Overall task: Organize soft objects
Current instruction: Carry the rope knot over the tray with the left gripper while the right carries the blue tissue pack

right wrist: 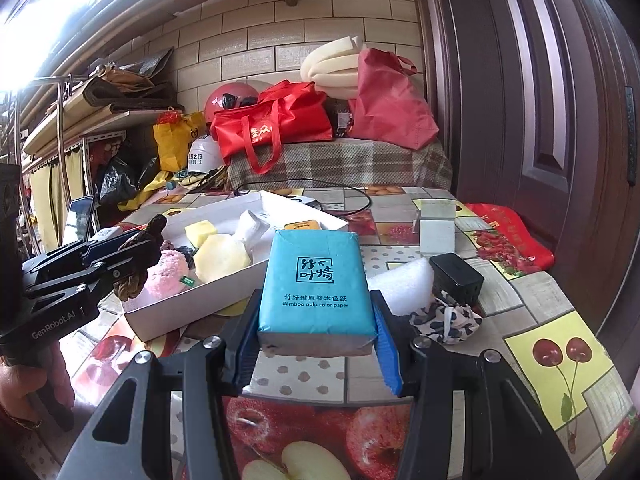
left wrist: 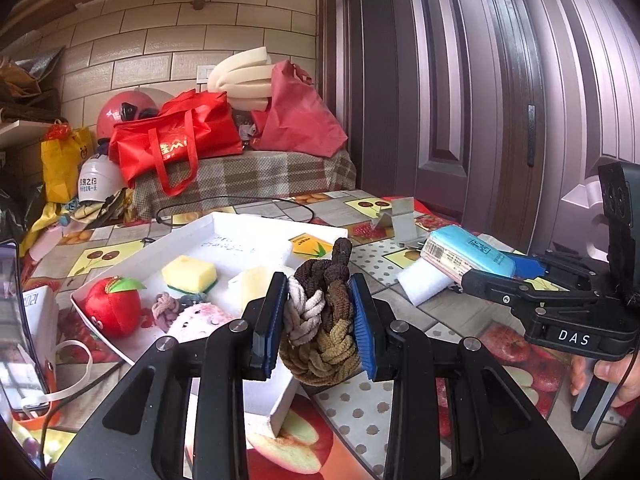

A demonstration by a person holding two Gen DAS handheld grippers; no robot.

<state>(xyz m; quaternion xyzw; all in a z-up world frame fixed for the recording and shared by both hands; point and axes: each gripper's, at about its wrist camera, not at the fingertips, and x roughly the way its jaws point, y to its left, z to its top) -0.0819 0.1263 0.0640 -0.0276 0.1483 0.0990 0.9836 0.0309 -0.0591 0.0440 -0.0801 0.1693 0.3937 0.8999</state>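
Braided cloth knot (left wrist: 320,312) between claw pads

A braided bundle of stretchy knitted hair ties (left wrist: 320,320), rough and matt, sits between ribbed blue rubbery pads (left wrist: 362,320). A tissue pack (right wrist: 316,280) has smooth, slightly glossy turquoise plastic wrap. The tablecloth (right wrist: 540,304) looks like glossy printed vinyl. The white tray (right wrist: 168,316) is matt cardboard.

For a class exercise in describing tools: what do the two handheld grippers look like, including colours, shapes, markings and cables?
Both are black, with angular arms fixed by silver round pins and two flat fingers faced with ribbed blue pads. The right gripper carries a white "DAS" label, an upright black block at its rear, and a thin black cable trailing below its handle. The left gripper reads "GenRobot.AI" in white on its side.
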